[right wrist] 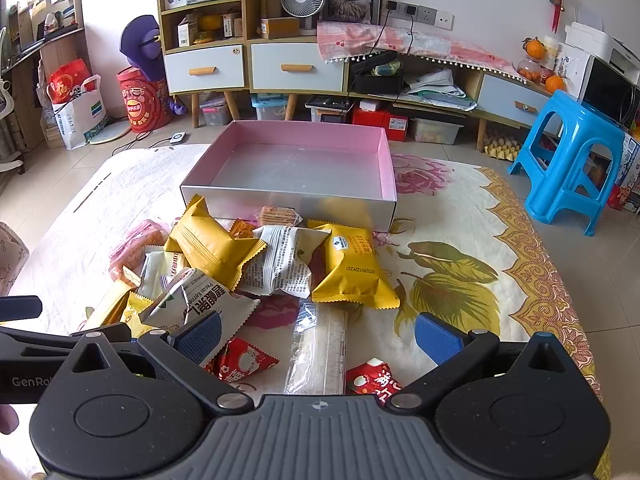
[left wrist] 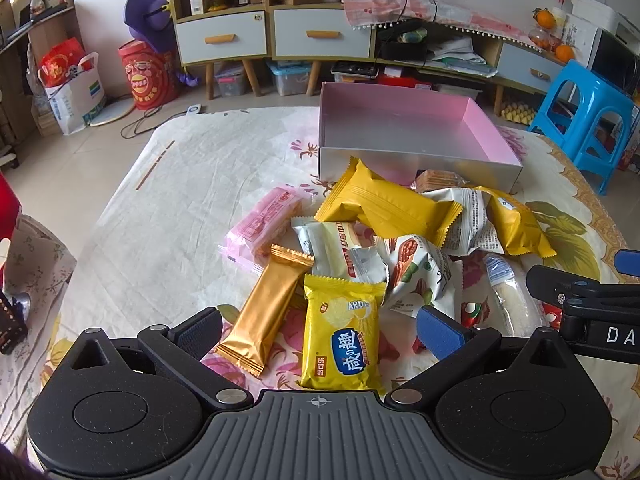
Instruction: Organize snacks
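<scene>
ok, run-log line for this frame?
stage: start | left gripper: open over snack pile | right gripper: open | pink box: empty

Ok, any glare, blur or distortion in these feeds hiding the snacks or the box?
Left wrist: sharp, fisheye bends the cabinet, mild sheen on the gold wafer bar. Right wrist: sharp too, soft daylight, dull reflection on the pink box floor; print on the yellow packet stays legible.
</scene>
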Motion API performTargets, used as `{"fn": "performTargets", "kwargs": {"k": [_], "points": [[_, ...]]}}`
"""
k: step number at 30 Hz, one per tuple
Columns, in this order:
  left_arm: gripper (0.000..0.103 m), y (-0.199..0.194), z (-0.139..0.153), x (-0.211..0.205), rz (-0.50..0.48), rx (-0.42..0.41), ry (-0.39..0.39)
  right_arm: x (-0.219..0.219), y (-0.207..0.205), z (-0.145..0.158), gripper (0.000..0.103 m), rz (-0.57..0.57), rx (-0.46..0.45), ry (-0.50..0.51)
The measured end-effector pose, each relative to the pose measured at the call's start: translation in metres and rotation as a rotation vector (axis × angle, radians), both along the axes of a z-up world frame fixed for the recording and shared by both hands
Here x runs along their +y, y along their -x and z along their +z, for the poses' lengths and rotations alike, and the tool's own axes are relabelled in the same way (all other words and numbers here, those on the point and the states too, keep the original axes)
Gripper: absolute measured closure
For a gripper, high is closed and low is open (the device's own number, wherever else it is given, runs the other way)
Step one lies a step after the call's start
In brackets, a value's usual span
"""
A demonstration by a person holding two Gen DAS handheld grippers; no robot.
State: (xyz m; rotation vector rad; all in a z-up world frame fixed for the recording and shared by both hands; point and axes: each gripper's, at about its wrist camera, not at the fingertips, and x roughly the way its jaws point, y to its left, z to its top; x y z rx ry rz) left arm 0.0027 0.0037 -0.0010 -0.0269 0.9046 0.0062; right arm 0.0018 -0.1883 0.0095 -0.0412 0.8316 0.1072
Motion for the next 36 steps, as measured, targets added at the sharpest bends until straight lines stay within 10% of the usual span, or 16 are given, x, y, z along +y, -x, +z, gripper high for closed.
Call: {"fn": "performTargets", "kwargs": {"k": [36], "points": [[0.000, 0.0016, 0.0051, 0.0068, -0.002, -0.004, 0.011, 0.0002, 0.0015, -0.0003, 0.008, -0.002, 0.000, 0.004]]}}
